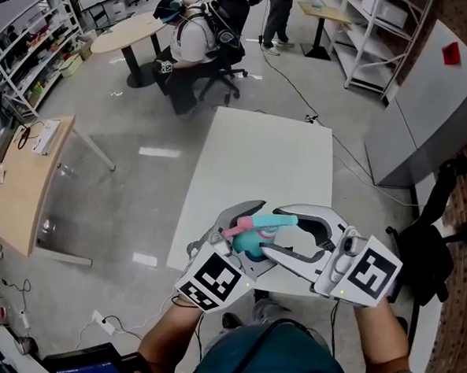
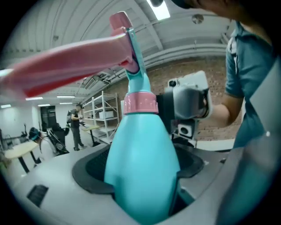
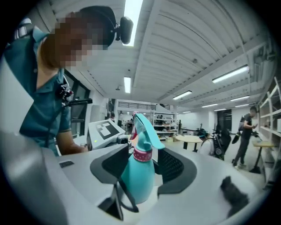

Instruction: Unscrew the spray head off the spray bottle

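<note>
Left claw (image 2: 141,173): you have it clamped on the spray bottle (image 1: 250,242). Both dark pads press into the teal belly, one on each side.
Right claw (image 3: 142,165): its jaws stand apart on either side of the bottle's neck. The pink collar (image 3: 142,154) sits between the pads with a gap on both sides, so you grip nothing with this one.
Spray bottle: you hold it up in the air between your two claws. In the head view it shows over the near edge of the white desk (image 1: 259,160), not resting on it.
Spray head (image 3: 147,132): it is teal and on the bottle, joined at the collar, and it sticks out past the pads of your right claw.
Pink trigger (image 2: 70,61): it reaches from the head across the upper left of the left gripper view, close to the lens and blurred.
Claws to each other: they face one another, tips nearly meeting around the bottle, and each one's marker cube points back at you.
Desk: its top is bare and its far edge points into the room.
Room beyond: a round wooden table (image 1: 129,29) and a black office chair (image 1: 221,71) stand past the far edge of the desk. A person (image 3: 246,132) stands by the shelves.
</note>
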Available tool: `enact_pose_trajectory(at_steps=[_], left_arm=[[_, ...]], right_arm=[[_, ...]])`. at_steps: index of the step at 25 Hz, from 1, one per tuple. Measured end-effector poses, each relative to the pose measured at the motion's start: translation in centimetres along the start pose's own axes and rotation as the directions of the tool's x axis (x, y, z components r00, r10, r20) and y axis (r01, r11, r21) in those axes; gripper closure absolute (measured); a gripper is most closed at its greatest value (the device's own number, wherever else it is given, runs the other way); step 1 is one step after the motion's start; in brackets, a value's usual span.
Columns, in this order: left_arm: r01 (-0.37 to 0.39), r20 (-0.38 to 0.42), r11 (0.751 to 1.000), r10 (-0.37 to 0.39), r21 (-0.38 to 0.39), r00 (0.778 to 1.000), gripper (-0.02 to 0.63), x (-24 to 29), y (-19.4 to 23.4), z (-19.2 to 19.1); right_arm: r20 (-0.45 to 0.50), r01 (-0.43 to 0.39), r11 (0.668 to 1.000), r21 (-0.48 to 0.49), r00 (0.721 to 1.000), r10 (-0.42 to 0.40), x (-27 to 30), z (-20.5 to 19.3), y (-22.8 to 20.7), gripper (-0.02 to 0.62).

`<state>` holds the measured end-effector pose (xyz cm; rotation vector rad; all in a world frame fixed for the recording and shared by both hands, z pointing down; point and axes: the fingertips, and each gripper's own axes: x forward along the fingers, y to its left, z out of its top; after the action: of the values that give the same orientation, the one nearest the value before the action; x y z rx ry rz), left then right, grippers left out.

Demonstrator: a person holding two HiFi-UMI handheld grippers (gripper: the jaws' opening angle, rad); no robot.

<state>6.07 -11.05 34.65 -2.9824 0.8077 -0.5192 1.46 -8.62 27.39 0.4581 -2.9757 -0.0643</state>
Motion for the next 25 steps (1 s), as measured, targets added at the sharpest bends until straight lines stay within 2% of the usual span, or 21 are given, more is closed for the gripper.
enact_pose_trajectory(at_steps=[3, 5, 6, 8, 10, 11, 13, 15, 17, 20, 21, 22, 23, 24, 25], left_arm=[[-0.085, -0.034, 0.994, 0.088, 0.063, 0.996, 0.202, 0.3, 0.8, -0.3], [-0.104, -0.041, 0.991, 0.108, 0.079, 0.993, 0.202, 0.4, 0.9, -0.4], [-0.097, -0.039, 0.992, 0.1, 0.082, 0.994, 0.202, 0.5, 0.8, -0.3], [-0.034, -0.015, 0.997, 0.036, 0.068, 0.999, 0.204, 0.3, -0.1, 0.0], [0.084, 0.027, 0.996, -0.084, 0.033, 0.996, 0.204, -0.1, -1.6, 0.5], [0.155, 0.049, 0.988, -0.155, 0.012, 0.987, 0.204, -0.4, -2.5, 0.8], [0.292, 0.081, 0.956, -0.29, -0.014, 0.954, 0.204, -1.0, -4.4, 1.4], [0.402, 0.091, 0.915, -0.4, -0.008, 0.912, 0.204, -1.7, -6.3, 1.8], [0.506, 0.087, 0.863, -0.504, 0.005, 0.859, 0.204, -2.5, -8.1, 2.1], [0.655, 0.084, 0.755, -0.654, 0.01, 0.752, 0.204, -3.5, -10.9, 2.3], [0.685, 0.092, 0.728, -0.683, 0.005, 0.725, 0.204, -3.7, -11.6, 2.4], [0.696, 0.108, 0.718, -0.692, -0.007, 0.714, 0.204, -3.6, -11.9, 2.7], [0.684, 0.13, 0.729, -0.676, -0.027, 0.725, 0.203, -3.3, -11.6, 2.9], [0.649, 0.155, 0.758, -0.636, -0.058, 0.756, 0.203, -2.8, -10.8, 3.1], [0.593, 0.176, 0.799, -0.573, -0.096, 0.801, 0.202, -2.1, -9.5, 3.2]], right_arm=[[-0.058, 0.117, 0.993, 0.006, 0.991, -0.117, 0.8, -0.6, -0.6, 0.403], [-0.068, 0.144, 0.989, 0.031, 0.988, -0.142, 0.8, -1.0, -0.7, 0.405], [-0.06, 0.139, 0.989, 0.05, 0.989, -0.136, 0.8, -1.0, -0.5, 0.435], [-0.039, 0.098, 0.991, 0.086, 0.995, -0.095, 0.5, -0.7, 0.1, 0.453], [-0.016, 0.021, 0.993, 0.115, 1.0, -0.019, 0.2, -0.1, 0.7, 0.456], [-0.01, -0.03, 0.992, 0.119, 0.999, 0.032, -0.1, 0.1, 1.1, 0.457], [-0.002, -0.152, 0.983, 0.102, 0.988, 0.153, -0.6, 0.5, 2.3, 0.457], [0.011, -0.282, 0.956, 0.083, 0.959, 0.282, -1.2, 1.2, 3.7, 0.457], [0.003, -0.404, 0.912, 0.066, 0.914, 0.405, -1.9, 1.8, 5.0, 0.457], [-0.048, -0.567, 0.822, 0.057, 0.821, 0.57, -3.1, 1.9, 6.9, 0.457], [-0.059, -0.603, 0.795, 0.066, 0.793, 0.607, -3.4, 1.8, 7.2, 0.457], [-0.059, -0.623, 0.778, 0.073, 0.776, 0.627, -3.7, 1.9, 7.3, 0.457], [-0.048, -0.622, 0.78, 0.071, 0.779, 0.626, -3.8, 2.0, 7.0, 0.457], [-0.025, -0.594, 0.802, 0.06, 0.802, 0.596, -3.7, 2.2, 6.1, 0.457], [0.001, -0.542, 0.839, 0.041, 0.84, 0.542, -3.5, 2.3, 5.0, 0.457]])
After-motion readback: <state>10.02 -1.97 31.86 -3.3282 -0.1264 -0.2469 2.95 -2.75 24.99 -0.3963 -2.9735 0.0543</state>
